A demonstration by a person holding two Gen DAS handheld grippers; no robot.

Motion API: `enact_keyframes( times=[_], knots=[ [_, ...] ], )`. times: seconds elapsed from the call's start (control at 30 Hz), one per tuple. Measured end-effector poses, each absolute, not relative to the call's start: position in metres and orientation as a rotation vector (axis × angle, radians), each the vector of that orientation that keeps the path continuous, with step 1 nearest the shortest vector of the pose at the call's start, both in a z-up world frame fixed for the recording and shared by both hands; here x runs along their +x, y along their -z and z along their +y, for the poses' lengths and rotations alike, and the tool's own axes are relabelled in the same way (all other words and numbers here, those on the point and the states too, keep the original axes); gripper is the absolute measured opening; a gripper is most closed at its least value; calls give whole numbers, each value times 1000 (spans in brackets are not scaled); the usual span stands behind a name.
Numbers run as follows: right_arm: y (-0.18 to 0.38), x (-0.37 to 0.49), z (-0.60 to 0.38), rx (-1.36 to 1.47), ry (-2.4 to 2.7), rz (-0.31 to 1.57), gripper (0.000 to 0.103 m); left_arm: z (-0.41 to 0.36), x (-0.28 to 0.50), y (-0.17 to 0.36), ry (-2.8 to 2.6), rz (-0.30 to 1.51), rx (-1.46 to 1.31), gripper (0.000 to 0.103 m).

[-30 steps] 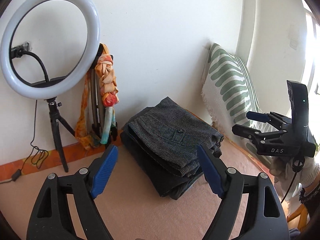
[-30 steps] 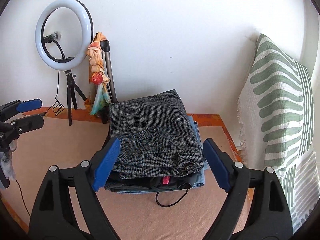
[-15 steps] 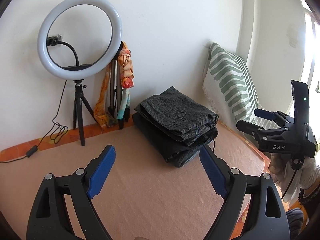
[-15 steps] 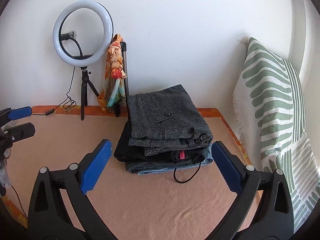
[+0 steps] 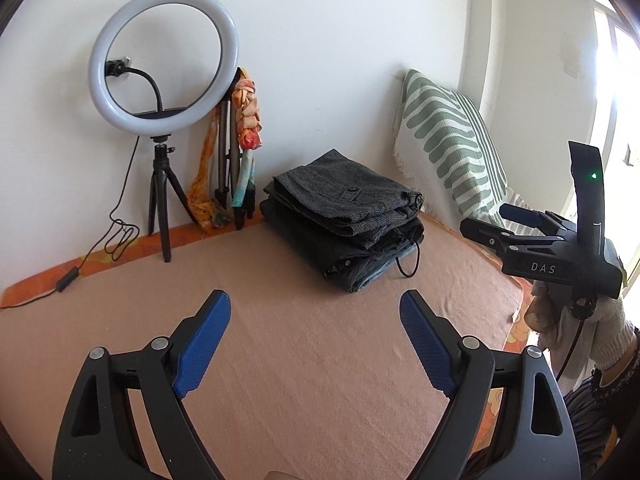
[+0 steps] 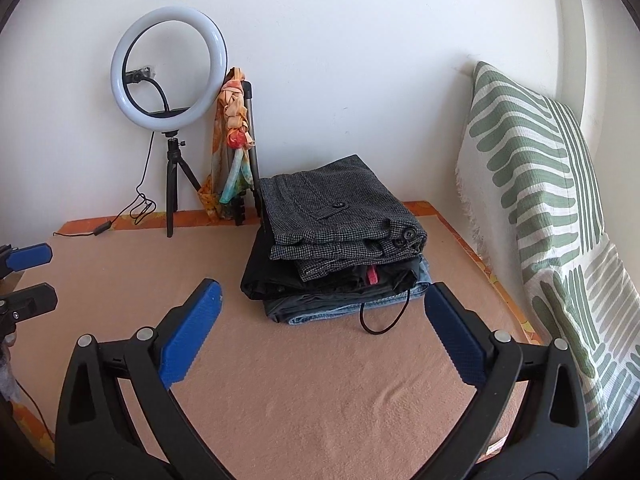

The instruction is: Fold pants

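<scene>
Against the back wall: the pile of folded pants (image 6: 336, 240) sat on the peach-covered surface (image 6: 320, 400), near the far edge, between the ring light (image 6: 170, 68) and the striped cushion (image 6: 536, 208).
Top of pile: grey checked pants (image 5: 348, 196), folded square, buttons facing the right-hand side.
Lower layers: a black pair and a blue denim pair (image 6: 352, 308); a thin black cord (image 6: 384, 320) looped out from under them.
Handling: soft, limp cloth that would likely sag and unfold if lifted by one corner; the woven grey fabric looked fairly thick and not slippery.
Where to hold: probably the folded edge, both sides at once, pinching all layers of one pair together.
Left hand-held gripper (image 5: 314, 338): jaws spread wide, nothing between them, over bare cloth and well apart from the pile.
Right hand-held gripper (image 6: 320, 328): jaws also wide apart and empty, pointing at the pile's near edge but not touching it.
Unclear: whether a red tag or some other garment showed at the red patch (image 6: 372, 274) inside the pile.
</scene>
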State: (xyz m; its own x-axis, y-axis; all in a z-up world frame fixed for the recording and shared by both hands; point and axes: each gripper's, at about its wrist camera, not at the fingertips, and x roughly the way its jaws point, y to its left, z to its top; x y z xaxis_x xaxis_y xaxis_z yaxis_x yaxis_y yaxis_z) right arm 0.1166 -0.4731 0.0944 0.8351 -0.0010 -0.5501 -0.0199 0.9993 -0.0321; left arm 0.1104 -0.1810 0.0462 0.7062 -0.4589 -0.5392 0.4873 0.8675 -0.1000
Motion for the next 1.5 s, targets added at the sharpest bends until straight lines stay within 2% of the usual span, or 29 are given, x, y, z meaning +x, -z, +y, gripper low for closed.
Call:
enact_keyframes(
  times=[0.7,1.5],
  knots=[
    [-70,118,-460,-46,-14,583,103,-180,110,-27,531,606,46,87],
    [-71,120,-458,-27,-27,582,103,-177,111,-28,511,620,53,87]
  ],
)
